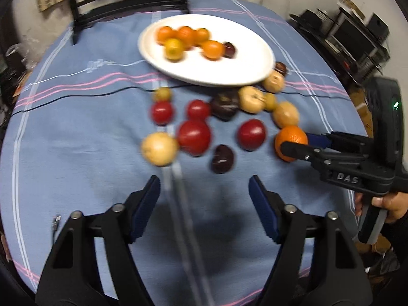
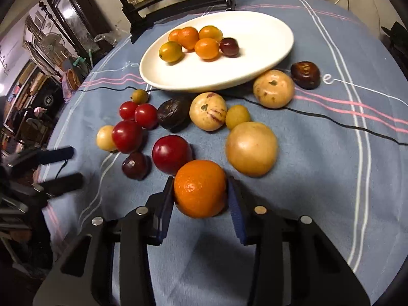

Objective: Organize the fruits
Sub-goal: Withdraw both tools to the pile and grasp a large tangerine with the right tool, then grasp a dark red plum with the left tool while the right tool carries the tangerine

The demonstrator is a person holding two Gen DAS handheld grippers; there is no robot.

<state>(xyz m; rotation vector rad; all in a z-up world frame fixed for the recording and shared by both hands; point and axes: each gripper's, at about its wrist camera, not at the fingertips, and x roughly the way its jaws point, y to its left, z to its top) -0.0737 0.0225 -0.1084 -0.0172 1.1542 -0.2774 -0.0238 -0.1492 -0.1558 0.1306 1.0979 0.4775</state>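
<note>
Hovering at left with pads parted over bare blue cloth, left tool [image 1: 204, 186] empty, loose fruit just ahead. Bracketing the orange [image 2: 200, 188] on the tabletop [image 2: 318, 178] at right, right tool [image 2: 201, 196] narrowed around it, full pinch uncertain; white plate [image 2: 255, 71] straight beyond, nearer this hand.

Dim indoor light w/ soft glare spots on the red fruits [image 2: 171, 154]. Left wrist view motion-blurred: plate [image 1: 244, 58] & fruit smeared. Right wrist view sharper. Soft shadows under claws on tablecloth [image 2: 318, 178]. Strong fisheye bending, dark vignette at corners.
</note>
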